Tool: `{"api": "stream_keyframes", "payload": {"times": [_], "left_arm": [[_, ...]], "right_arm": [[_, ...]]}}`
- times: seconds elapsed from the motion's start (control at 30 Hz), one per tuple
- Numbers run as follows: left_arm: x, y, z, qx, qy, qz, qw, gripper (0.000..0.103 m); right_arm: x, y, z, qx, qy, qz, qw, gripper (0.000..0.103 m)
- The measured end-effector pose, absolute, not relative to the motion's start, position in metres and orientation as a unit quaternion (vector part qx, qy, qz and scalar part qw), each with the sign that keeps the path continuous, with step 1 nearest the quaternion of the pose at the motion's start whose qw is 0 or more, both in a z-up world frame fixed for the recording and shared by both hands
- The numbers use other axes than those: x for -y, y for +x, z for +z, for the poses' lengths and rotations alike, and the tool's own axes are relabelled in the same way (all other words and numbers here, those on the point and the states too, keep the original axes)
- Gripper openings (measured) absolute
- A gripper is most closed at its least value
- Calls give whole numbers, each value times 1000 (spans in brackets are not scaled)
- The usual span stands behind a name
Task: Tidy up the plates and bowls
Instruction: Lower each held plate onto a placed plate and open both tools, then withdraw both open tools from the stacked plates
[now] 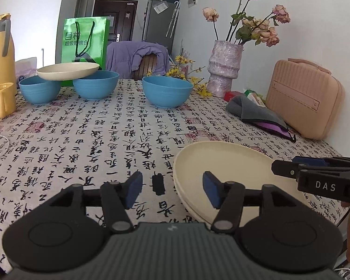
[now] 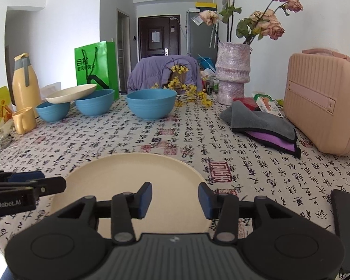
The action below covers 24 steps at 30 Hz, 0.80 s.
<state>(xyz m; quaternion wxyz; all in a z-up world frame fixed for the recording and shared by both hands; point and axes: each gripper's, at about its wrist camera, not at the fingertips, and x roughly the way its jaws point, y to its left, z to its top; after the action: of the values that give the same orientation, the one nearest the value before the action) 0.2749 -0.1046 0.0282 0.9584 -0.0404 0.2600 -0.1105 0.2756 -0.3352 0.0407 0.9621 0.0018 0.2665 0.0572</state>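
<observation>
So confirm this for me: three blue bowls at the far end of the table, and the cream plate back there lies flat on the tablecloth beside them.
Wrong in one respect: the cream round plate does not lie on the tablecloth. It rests tilted across the rims of two of the blue round bowls, the left one and the middle one. The third blue bowl stands apart. The right wrist view shows this.

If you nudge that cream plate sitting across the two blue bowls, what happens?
The cream plate bridges two bowl rims and sits tilted, so it would likely slide or tip off. It looks stiff and light, probably plastic. The smooth rim may slip between fingers.
</observation>
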Motion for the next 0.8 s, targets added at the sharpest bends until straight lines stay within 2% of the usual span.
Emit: {"api": "stream_keyframes", "payload": {"times": [0.47,0.6,0.8], "left_arm": [[22,218,38,-213,-30,-24,976,97],[-3,207,40,-204,-37,3,978,101],[-37,201,39,-202,-58,31,977,103]], "right_arm": [[268,243,48,-239,10,154,959,72],[241,240,47,-240,5,181,954,77],[202,239,49,-237,-16,217,947,80]]}}
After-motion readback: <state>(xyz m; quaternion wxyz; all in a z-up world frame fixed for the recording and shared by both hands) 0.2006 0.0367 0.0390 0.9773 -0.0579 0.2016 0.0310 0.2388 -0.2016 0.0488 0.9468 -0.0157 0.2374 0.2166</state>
